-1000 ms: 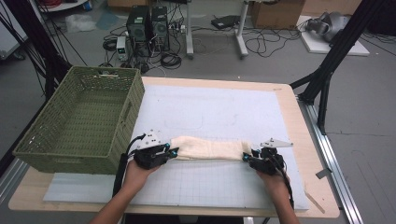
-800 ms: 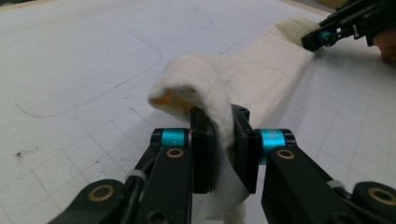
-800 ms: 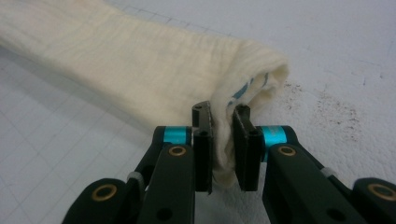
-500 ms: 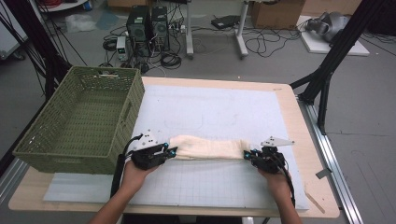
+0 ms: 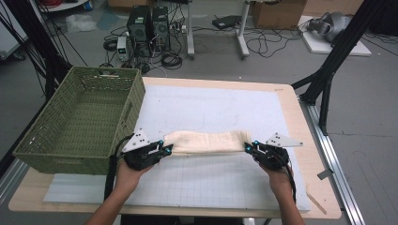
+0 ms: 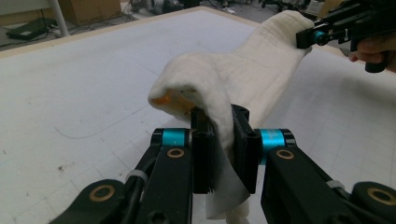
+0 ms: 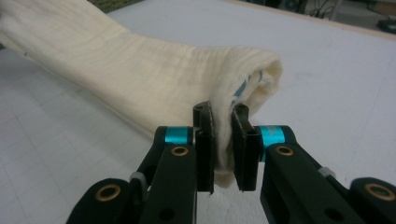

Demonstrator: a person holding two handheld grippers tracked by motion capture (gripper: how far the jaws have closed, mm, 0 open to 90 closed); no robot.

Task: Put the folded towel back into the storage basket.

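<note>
You have a cream-coloured towel (image 5: 204,141) stretched between your two grippers over the white gridded mat (image 5: 211,108) that covers the wooden table (image 5: 300,122), near the edge closest to you. It is folded or rolled lengthwise into a long, soft band, thick and slightly puffy, with a fine ribbed weave running along it. In the high view it runs nearly level from left to right, with a slight sag in the middle and a broader bulge toward its right end. Your left gripper (image 5: 165,148) has its jaws clamped on the left end of the towel; in the left gripper view (image 6: 219,135) the cloth is pinched tight between the two black pads, with a thin paler flap hanging below them and the fold opening above into a rounded mouth that shows a yellowish tint inside. Your right gripper (image 5: 249,147) has its jaws clamped on the opposite end; in the right gripper view (image 7: 223,140) the pads squeeze a thin edge of cloth, and the roll bulges out just beyond them, with a trace of blue marking on an inner layer. The right gripper's jaws have just been closing, with the towel between them. The green woven basket (image 5: 51,145) stands at the left of the table, just beside your left hand (image 5: 129,171).
</note>
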